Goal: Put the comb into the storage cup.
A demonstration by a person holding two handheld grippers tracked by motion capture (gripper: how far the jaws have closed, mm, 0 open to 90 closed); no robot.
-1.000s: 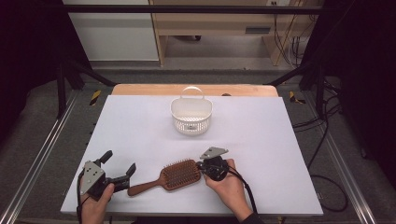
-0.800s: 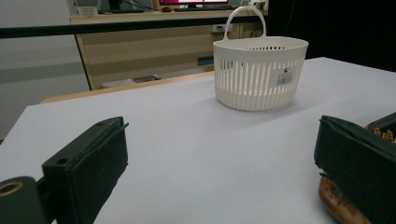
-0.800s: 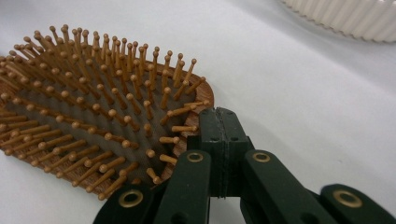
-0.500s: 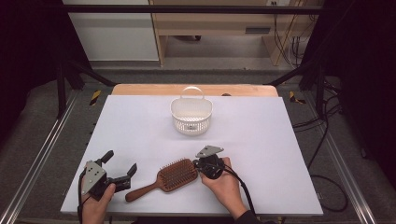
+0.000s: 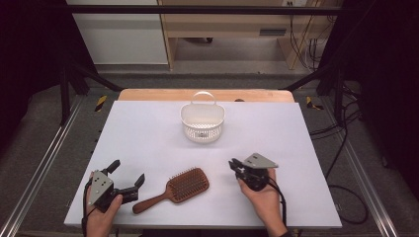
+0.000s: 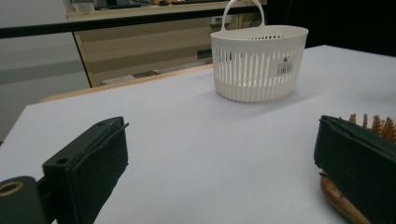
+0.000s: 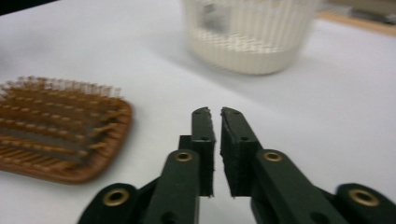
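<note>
A wooden paddle hairbrush (image 5: 174, 189) lies on the white table (image 5: 148, 138) near its near edge, bristles up, its handle pointing toward the near left and its head toward the far right. It rests free on the surface, between the two grippers.

Just left of the handle end, the left gripper (image 5: 127, 177) sits low over the table in the person's left hand (image 5: 101, 210), its jaws spread wide and holding nothing. In the left gripper view the right-hand jaw stands just in front of the brush's head (image 6: 364, 140), so close that I cannot tell whether they touch.

To the right of the brush head, clearly apart from it, the right gripper (image 5: 233, 164) is held in the right hand (image 5: 264, 195), pointing left and far. In the right gripper view its jaws (image 7: 215, 140) are pressed nearly together with only a thin slit between them, gripping nothing, and the brush (image 7: 60, 130) lies off to their left.

Farther back, near the middle of the table, a white slatted basket (image 5: 202, 121) with a loop handle stands upright, well apart from the brush and both grippers.
</note>
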